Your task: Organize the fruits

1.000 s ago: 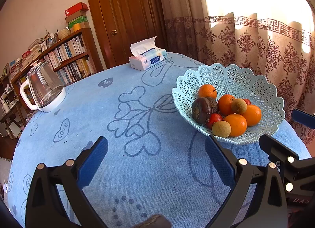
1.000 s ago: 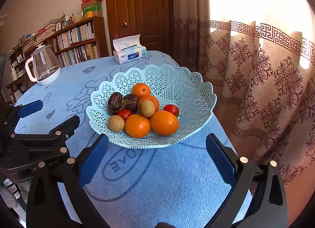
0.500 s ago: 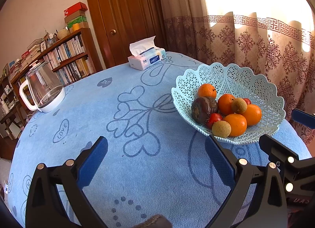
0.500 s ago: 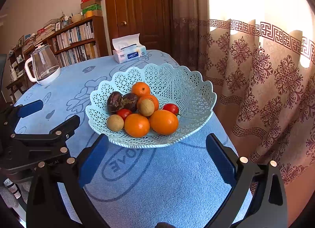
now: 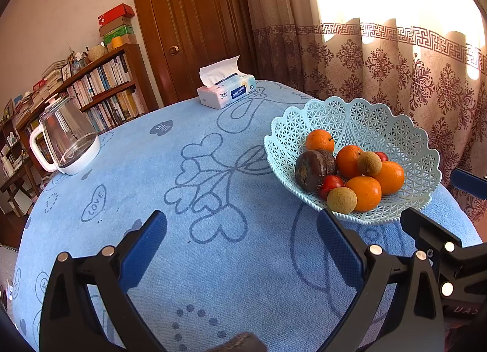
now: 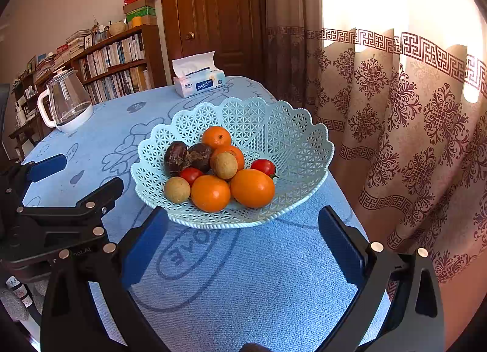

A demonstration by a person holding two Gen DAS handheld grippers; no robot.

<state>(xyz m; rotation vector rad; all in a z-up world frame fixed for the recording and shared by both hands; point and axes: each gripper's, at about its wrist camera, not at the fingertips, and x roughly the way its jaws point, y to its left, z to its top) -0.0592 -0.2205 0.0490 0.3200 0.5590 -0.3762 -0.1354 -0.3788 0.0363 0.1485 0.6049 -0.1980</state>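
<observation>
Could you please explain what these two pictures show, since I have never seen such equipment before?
No robot is here: a person holds a two-finger gripper in each hand, each carrying a fisheye camera looking along its blue-padded fingers. One picture looks out from the left gripper, the other from the right gripper. Both are open and hold nothing. On the blue tablecloth stands a pale lattice fruit basket holding oranges, small red tomatoes, two tan round fruits and two dark brown ones. Farther back are a tissue box and a glass kettle.
</observation>
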